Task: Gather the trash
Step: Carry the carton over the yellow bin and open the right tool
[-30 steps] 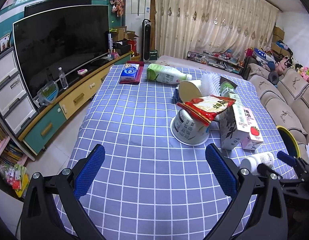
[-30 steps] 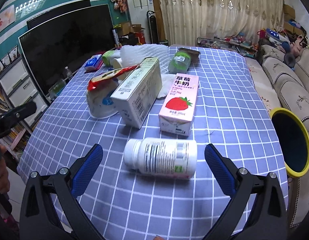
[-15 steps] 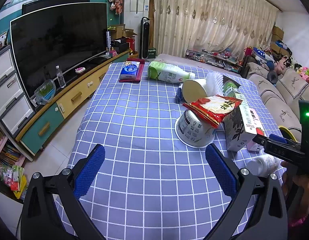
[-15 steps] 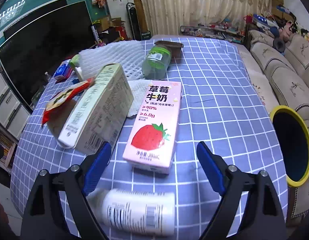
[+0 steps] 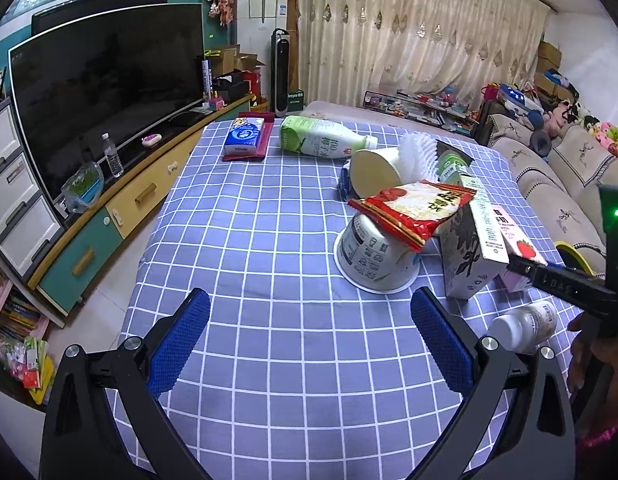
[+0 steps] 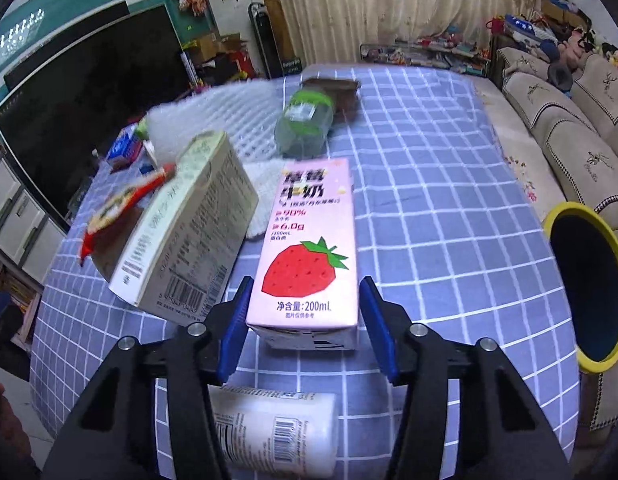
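Between the closing right gripper (image 6: 305,320) jaws lies the strawberry milk carton (image 6: 309,248).

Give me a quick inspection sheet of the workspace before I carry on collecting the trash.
Surface: table with blue checked cloth, crowded on its right half.
Job's things: pink strawberry milk carton lying flat; white pill bottle on its side; yellow-rimmed bin beside the table.
Clutter: upturned cup with red snack bag on top, cream box, green-capped bottle.
Grippers: right gripper jaws closing around the carton's near end, a gap on the right side; left gripper open, nothing between.
Cables: nothing seen.
Surroundings: television, sofa, curtains.
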Demonstrator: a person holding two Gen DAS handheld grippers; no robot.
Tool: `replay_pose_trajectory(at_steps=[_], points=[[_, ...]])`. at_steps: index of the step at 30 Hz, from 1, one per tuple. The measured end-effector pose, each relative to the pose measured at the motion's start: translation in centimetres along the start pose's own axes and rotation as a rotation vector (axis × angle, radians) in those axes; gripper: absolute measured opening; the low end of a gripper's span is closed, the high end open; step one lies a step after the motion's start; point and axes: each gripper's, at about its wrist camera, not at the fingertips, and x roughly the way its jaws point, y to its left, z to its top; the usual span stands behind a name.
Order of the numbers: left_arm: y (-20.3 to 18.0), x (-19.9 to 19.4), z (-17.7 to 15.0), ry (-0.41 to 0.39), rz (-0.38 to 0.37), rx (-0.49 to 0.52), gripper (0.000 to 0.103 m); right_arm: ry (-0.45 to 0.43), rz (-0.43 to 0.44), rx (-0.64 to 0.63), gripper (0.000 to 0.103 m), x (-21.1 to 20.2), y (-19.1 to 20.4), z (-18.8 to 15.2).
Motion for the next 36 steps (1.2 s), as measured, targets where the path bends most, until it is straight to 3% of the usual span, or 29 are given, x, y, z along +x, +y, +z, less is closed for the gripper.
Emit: replay_pose_trajectory(at_steps=[12, 15, 18, 21, 25, 31, 36], points=[[-1.8, -0.7, 0.1, -0.014, -0.024, 0.032, 0.099, -0.128, 0.063, 0.052, 0.049, -6.9, -2.9, 0.5], [-2.4, -1.0, 0.3, -0.023, -0.039, 0.045, 0.099, -0.180, 0.015, 0.078, 0.049, -9.8, -5.7, 0.6], [-3.2, -0.9, 0.3, -0.026, -0.059, 0.058, 0.099, -0.195, -0.109, 0.149, 0.050, -11.8, -10.9, 0.2], [-4.5, -0.6, 0.3, -0.015, -0.081, 0.074, 0.099, -0.130, -0.223, 0.227, 0.050, -11.5, -16.6, -0.7], [-6.7, 0.0, 0.2, 0.010, -0.116, 0.100, 0.099, 0.044, -0.345, 0.295, 0.050, -7.6, -23.5, -1.9], [-9.5, 0.6, 0.1, 0.027, -0.137, 0.145, 0.099, 0.220, -0.391, 0.327, 0.051, -1.2, -28.1, -3.0], [-11.6, 1.8, 0.3, 0.063, -0.167, 0.166, 0.099, 0.287, -0.397, 0.334, 0.051, 1.6, -29.2, -3.3]])
